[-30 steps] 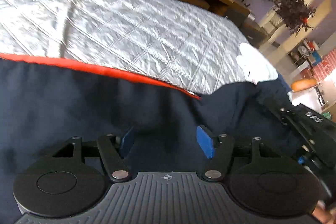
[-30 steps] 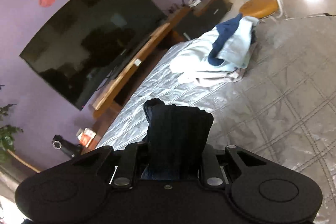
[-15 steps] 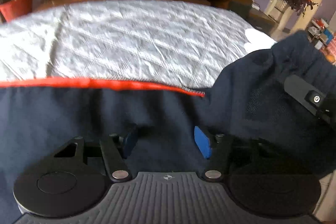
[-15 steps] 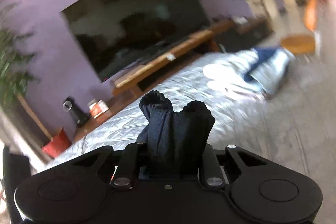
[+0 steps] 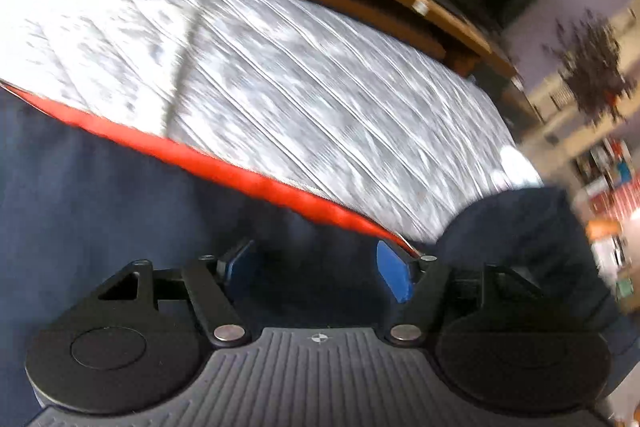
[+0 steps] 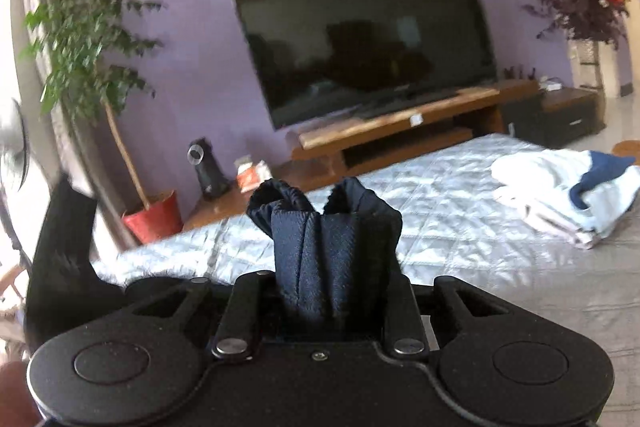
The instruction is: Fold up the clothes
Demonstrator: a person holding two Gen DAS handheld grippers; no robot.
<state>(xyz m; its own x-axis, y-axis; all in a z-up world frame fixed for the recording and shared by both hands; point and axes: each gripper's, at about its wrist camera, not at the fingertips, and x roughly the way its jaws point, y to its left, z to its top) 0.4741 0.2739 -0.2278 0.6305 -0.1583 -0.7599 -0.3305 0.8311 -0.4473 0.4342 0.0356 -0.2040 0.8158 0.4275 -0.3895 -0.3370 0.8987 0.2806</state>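
Observation:
A navy garment [image 5: 100, 227] with a red edge strip [image 5: 240, 175] lies on the grey quilted bed [image 5: 280, 67] and fills the lower part of the left wrist view. My left gripper [image 5: 316, 267] is open, its blue pads [image 5: 394, 275] wide apart right over the navy cloth. A raised hump of the same cloth [image 5: 520, 227] stands at the right. In the right wrist view my right gripper [image 6: 326, 287] is shut on a bunched fold of navy fabric [image 6: 328, 239] held above the bed; the cloth hides its fingertips.
A pile of white, pale blue and navy clothes [image 6: 560, 195] lies on the bed's right side [image 6: 460, 227]. Beyond the bed are a wooden TV bench [image 6: 400, 123], a large TV [image 6: 360, 35] and a red plant pot [image 6: 152, 219].
My right gripper has swung round with the navy fold, now facing the TV wall. The lifted cloth at the right of the left wrist view has sunk lower. The left gripper stays open.

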